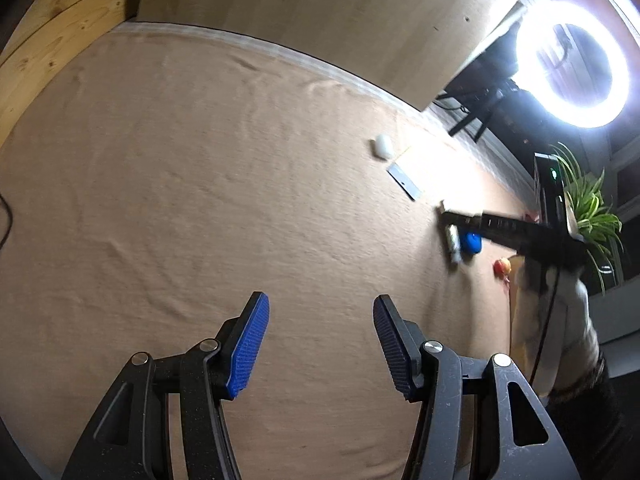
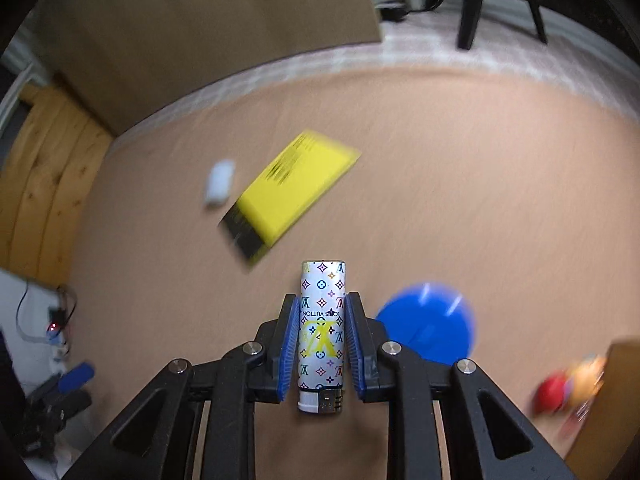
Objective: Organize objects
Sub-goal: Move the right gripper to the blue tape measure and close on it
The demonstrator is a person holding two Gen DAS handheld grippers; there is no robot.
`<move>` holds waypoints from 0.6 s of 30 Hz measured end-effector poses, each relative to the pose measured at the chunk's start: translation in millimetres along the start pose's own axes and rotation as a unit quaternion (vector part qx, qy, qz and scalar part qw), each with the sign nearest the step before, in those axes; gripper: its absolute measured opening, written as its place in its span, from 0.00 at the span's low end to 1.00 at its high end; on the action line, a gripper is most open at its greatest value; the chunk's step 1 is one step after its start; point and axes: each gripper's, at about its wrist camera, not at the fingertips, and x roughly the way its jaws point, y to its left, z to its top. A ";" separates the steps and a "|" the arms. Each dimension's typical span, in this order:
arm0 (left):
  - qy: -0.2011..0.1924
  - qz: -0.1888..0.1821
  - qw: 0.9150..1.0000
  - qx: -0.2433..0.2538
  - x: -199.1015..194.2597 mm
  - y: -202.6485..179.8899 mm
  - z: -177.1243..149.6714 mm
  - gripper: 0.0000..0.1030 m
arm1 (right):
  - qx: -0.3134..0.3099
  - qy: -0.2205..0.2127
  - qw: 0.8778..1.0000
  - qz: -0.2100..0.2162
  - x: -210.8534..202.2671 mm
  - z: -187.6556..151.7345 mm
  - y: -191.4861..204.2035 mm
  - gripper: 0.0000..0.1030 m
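A white lighter (image 2: 322, 320) with a coloured monogram print stands between the blue pads of my right gripper (image 2: 322, 299), which is shut on it above the tan cloth (image 2: 480, 200). On the cloth lie a yellow booklet (image 2: 296, 192), a small white case (image 2: 219, 184), a blue round object (image 2: 430, 328) and a red and orange toy (image 2: 560, 388). My left gripper (image 1: 320, 302) hangs open over bare cloth (image 1: 200, 200) with nothing between its fingers. Far right in the left wrist view, the right gripper (image 1: 450, 220) holds the lighter (image 1: 454, 246) beside the blue object (image 1: 470, 242).
A brown board (image 1: 320, 20) stands along the cloth's far edge, with wood panelling (image 1: 52, 40) at the left. A bright ring light (image 1: 572, 64) and a green plant (image 1: 588, 208) sit at the right. A cardboard box (image 2: 600, 408) stands next to the toy.
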 end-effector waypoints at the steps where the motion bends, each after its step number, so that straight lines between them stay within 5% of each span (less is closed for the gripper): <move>1: 0.001 -0.002 1.000 0.002 0.9 -2.7 -0.6 0.56 | -0.003 0.002 1.000 0.004 -0.7 -6.9 5.7 0.20; 7: 0.013 -0.007 1.000 0.023 14.9 -24.5 -6.5 0.56 | 0.019 0.017 0.998 0.052 -5.5 -28.7 17.3 0.22; 10: 0.018 -0.009 0.999 0.033 19.1 -32.3 -7.6 0.56 | 0.042 -0.024 0.997 0.064 -30.3 -25.0 2.1 0.26; 15: 0.034 -0.007 0.998 0.060 37.7 -57.3 -7.5 0.55 | 0.064 -0.057 0.996 -0.010 -45.9 -1.6 -32.0 0.44; 18: 0.043 -0.010 0.996 0.082 51.1 -79.2 -5.4 0.55 | 0.068 -0.052 0.996 -0.038 -39.2 6.1 -38.9 0.44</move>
